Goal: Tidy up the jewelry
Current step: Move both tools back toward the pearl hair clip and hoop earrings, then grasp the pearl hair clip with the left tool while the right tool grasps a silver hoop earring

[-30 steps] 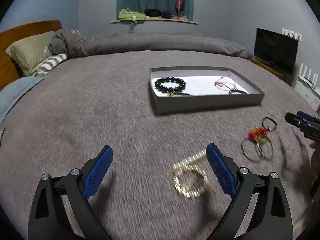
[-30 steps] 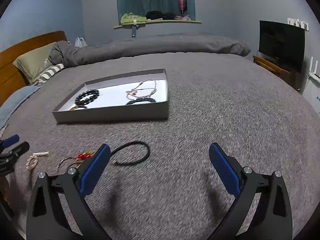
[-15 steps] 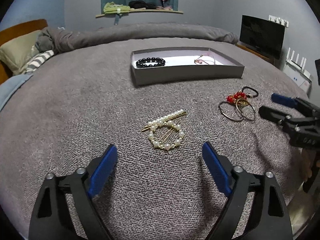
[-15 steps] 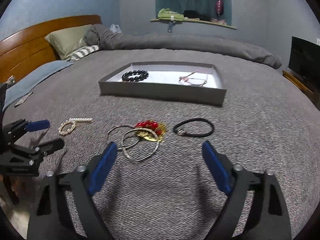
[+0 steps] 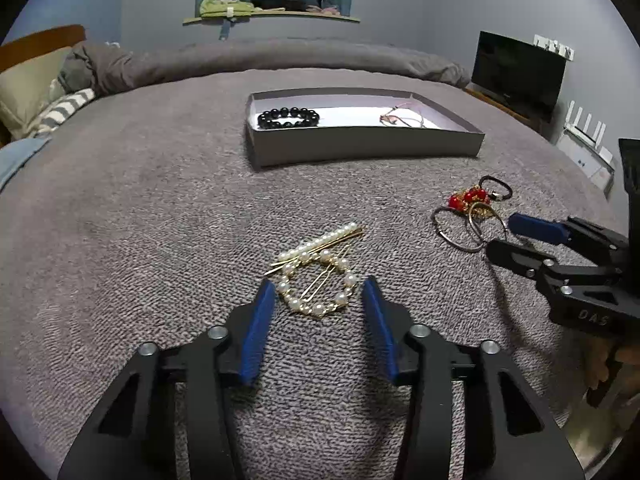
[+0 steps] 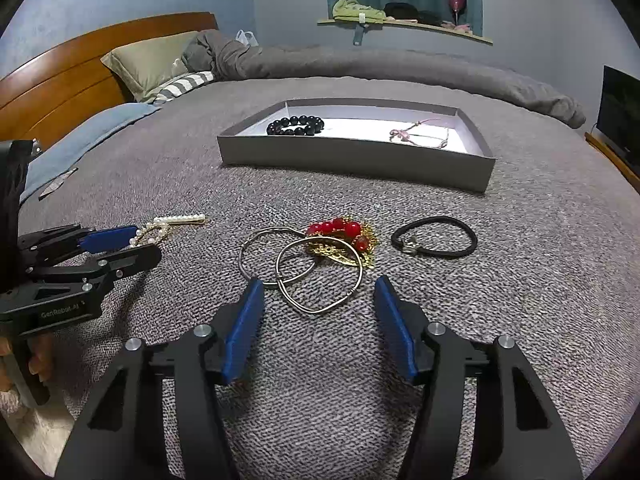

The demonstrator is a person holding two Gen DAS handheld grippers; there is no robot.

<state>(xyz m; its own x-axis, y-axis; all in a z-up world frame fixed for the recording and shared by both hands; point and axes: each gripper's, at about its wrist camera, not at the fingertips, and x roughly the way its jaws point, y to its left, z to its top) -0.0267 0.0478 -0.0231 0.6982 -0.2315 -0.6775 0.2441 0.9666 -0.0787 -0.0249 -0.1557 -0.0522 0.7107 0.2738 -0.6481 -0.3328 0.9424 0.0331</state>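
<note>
Nearest, on the grey bedspread (image 5: 140, 208), the left gripper (image 5: 318, 292) sits low over the pearl hair clip (image 5: 316, 276). Its blue pads have just been closing in and now stand fairly narrow on either side of the pearl ring, but they aren't pressing it yet; the clip lies flat on the cover between them.

To the right of that, the right gripper (image 6: 318, 288) is doing much the same over the two silver hoops (image 6: 304, 268). Its jaws have also just been narrowing, about half open, with the near edge of the overlapping hoops lying between the tips, not pinched.

Touching the hoops on their far side is a red bead and gold piece (image 6: 340, 238), and just right of that a black hair tie (image 6: 434, 237) lies on its own.

Further back, in the middle of the bed, there's a shallow grey tray (image 6: 352, 158) with a white floor. A black bead bracelet (image 6: 296, 125) sits at its left end and a thin pink cord necklace (image 6: 420, 134) toward the right.

Far left there are pillows (image 6: 148, 64) against a wooden headboard (image 6: 72, 80), with a rumpled grey duvet (image 6: 360, 66) across the far side.
</note>
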